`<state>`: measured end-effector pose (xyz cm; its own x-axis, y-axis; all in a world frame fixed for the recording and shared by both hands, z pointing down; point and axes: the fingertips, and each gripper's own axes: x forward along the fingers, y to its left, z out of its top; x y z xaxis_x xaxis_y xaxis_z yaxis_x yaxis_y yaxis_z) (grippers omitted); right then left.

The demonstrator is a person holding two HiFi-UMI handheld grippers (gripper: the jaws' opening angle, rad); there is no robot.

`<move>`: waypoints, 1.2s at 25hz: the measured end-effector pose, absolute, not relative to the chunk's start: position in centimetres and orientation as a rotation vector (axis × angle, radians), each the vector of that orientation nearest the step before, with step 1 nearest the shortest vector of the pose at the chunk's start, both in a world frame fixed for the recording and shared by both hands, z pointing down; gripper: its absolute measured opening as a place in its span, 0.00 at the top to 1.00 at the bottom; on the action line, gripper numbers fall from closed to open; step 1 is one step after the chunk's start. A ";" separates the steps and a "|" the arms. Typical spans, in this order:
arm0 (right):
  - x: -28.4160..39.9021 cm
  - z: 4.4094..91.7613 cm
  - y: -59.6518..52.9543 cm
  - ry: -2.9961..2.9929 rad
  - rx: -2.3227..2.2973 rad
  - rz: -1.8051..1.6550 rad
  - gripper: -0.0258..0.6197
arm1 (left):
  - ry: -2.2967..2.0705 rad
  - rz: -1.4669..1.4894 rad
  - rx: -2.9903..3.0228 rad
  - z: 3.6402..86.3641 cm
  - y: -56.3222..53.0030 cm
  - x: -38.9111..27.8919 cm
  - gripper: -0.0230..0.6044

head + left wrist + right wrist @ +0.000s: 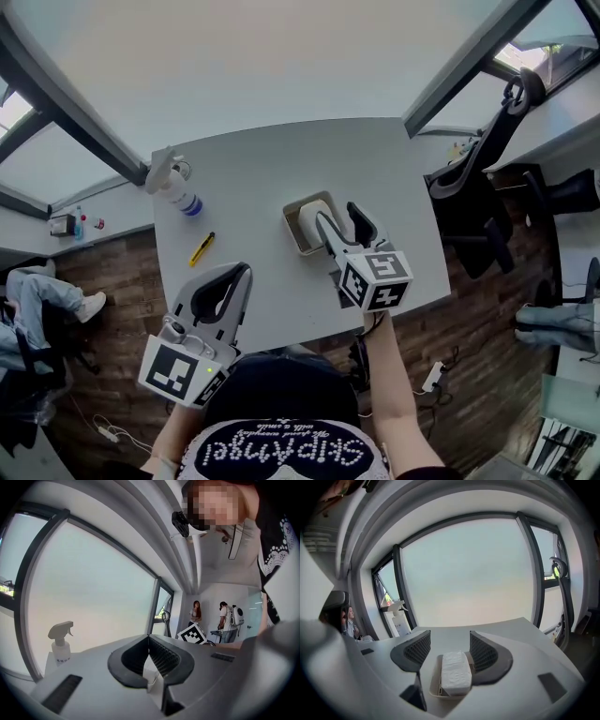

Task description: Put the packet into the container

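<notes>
A grey table point(272, 159) stands beside big windows point(464, 573) on a wooden floor point(122, 281). Just right of the table's middle, the container point(293, 232) holds the white packet point(312, 218). The right gripper point(339, 217) hovers over it, jaws apart and empty. The left gripper point(234, 274), at the table's front edge, has its jaws together.

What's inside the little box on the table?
A white packet lies inside the container. It fills most of it, so the bottom underneath is hidden, and I can't tell whether anything else is under it.
</notes>
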<state>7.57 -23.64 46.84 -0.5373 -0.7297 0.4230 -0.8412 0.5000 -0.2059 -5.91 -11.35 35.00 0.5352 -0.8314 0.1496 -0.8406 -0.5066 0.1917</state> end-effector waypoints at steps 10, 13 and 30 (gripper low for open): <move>7.9 41.0 -22.6 -2.568 1.341 0.469 0.55 | -1.409 0.052 2.555 34.3 -11.3 -5.9 0.95; 8.1 39.5 -22.0 -2.576 1.344 0.459 0.55 | -1.407 0.049 2.559 34.3 -11.3 -5.9 0.95; 8.2 34.5 -17.8 -2.702 1.345 0.396 0.57 | -1.410 0.034 2.567 33.9 -10.7 -5.8 0.95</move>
